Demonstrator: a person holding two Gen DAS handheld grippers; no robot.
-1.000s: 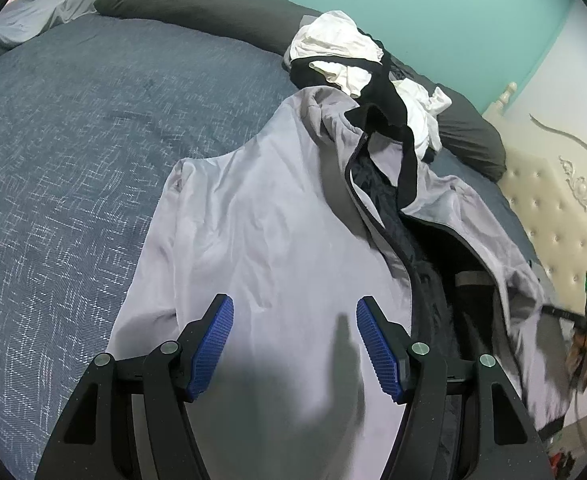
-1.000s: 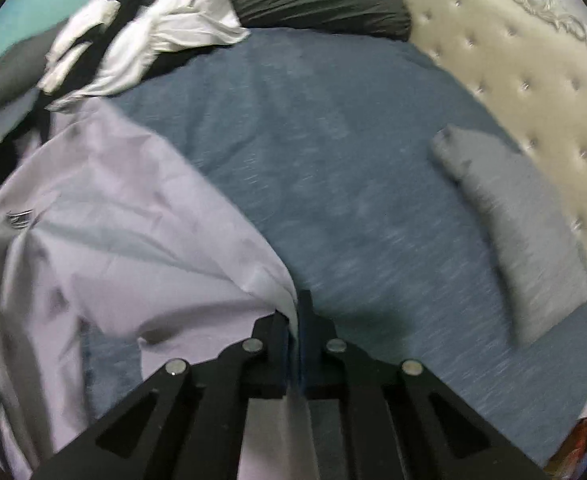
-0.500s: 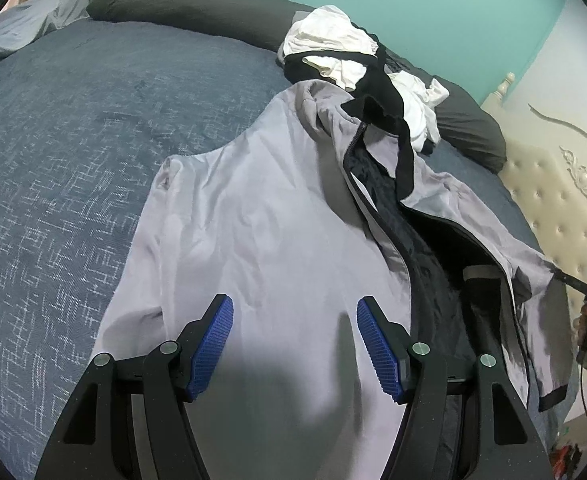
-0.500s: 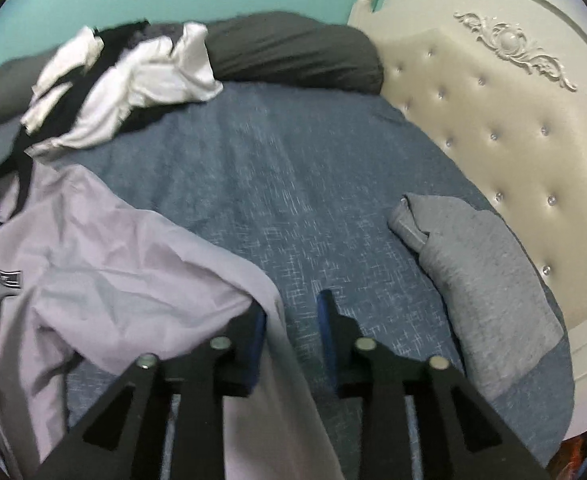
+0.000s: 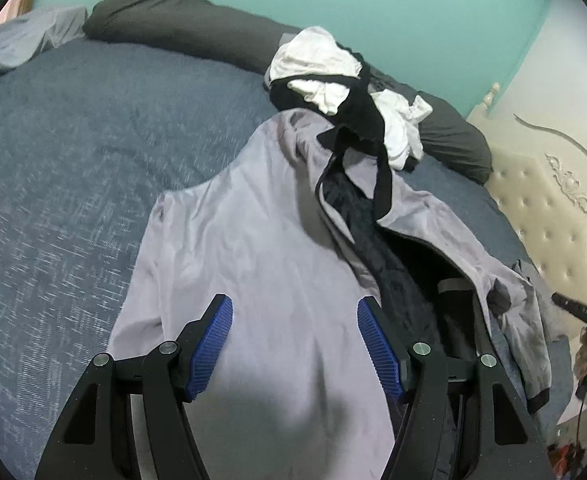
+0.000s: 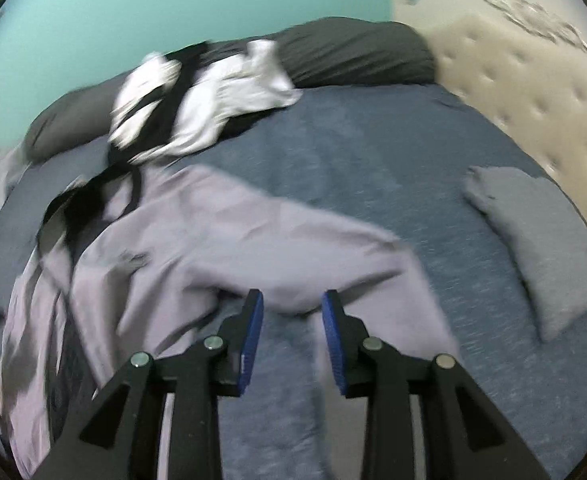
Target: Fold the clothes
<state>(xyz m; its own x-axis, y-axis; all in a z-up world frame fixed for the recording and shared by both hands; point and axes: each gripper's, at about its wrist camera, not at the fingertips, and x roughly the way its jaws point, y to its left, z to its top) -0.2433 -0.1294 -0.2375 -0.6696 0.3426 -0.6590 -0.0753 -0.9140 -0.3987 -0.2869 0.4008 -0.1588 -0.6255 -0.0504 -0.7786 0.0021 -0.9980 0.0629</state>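
A pale grey jacket [image 5: 253, 248] lies unzipped on the bed [image 5: 61, 160], dark lining showing, one sleeve apparently outstretched. Your left gripper [image 5: 295, 344] and right gripper [image 6: 292, 334] hover above it, jaws apart, empty.

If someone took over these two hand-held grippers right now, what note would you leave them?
Left hand-held gripper: open, empty, over the grey jacket.
Right hand-held gripper: open, empty, above the jacket's sleeve.
Jacket lies spread on the blue bed, unzipped, dark lining showing.
Black-and-white clothes pile sits by the dark pillows; a folded grey garment lies near the headboard.
Done: jacket laid out.
Left: fold the jacket, then the pile.
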